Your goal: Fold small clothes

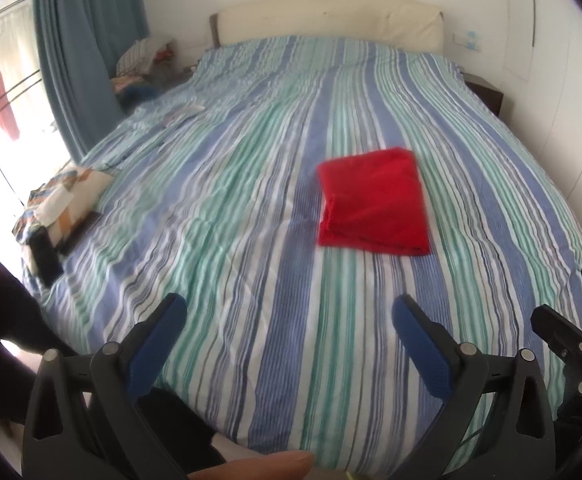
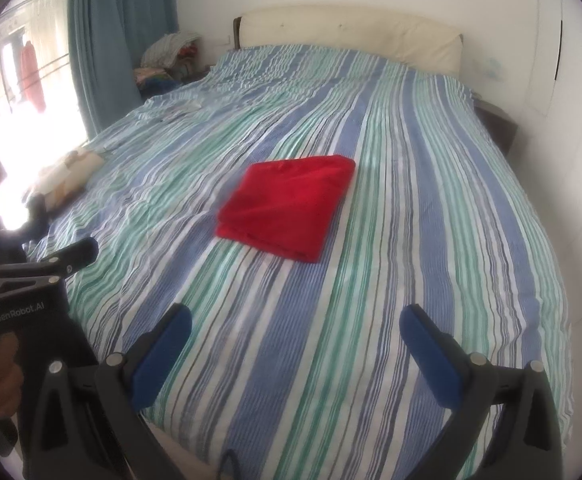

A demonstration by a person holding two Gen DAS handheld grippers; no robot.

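Red garment [image 1: 373, 202], folded square, lies mid-bed on the striped bedspread [image 1: 251, 240]; the left hand-held gripper [image 1: 291, 314] hangs spread wide, empty. From the right wrist, the right hand-held gripper [image 2: 295, 324] gapes empty too, short of the cloth.

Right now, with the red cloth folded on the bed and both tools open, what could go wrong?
1. The red cloth lies folded on soft, wrinkled striped bedding; a tool reaching for it could pinch the cover too.
2. Its layered edges look loose, so lifting one corner may undo the fold.
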